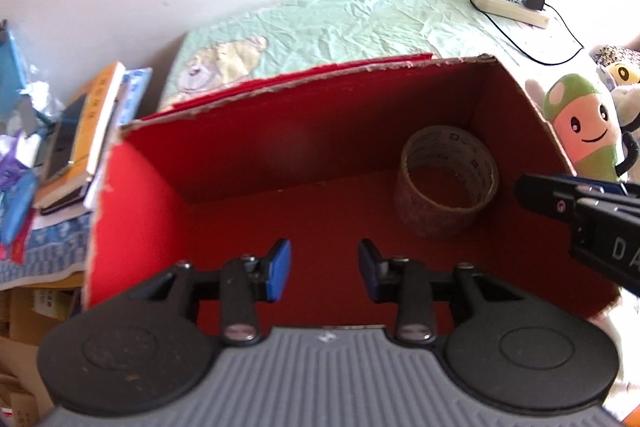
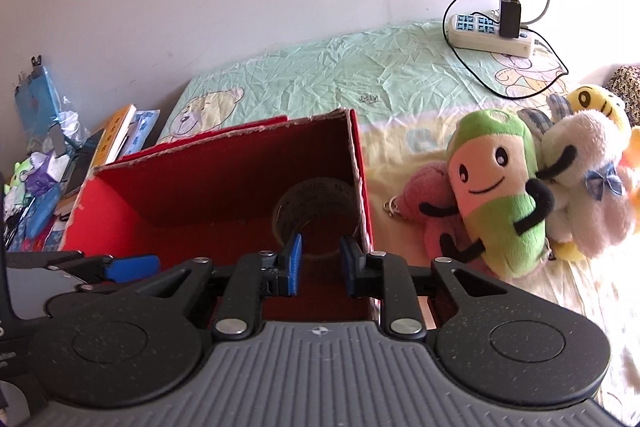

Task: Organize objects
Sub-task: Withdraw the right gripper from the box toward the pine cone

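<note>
1. Tape roll (image 1: 446,183): brown, standing on end on the floor of the red box (image 1: 248,147), in the box's far right corner; right of centre in the left wrist view, mid-frame behind the jaws in the right wrist view (image 2: 316,203).
2. Box: open top, torn cardboard rim, red inside; sits on a green sheet (image 1: 340,23) with a bear print.
3. Left gripper (image 1: 324,267): lower centre of its own view, over the box's near floor. Jaws parted, blue pads apart, nothing between them. Released.
4. Right gripper (image 2: 319,265): lower centre of its own view, at the box's near right edge. Jaws parted by a narrower gap; the roll shows through the gap but lies well beyond the pads, untouched. Released.
5. Right gripper also enters the left wrist view from the right edge (image 1: 528,187), just beside the roll.
6. Plush toys (image 2: 500,195): heap right of the box, outside it; green-and-pink one in front.
7. Power strip (image 2: 488,35) with black charger: upper right, on the sheet.
8. Books (image 1: 88,131): stacked at left, beside the box.
</note>
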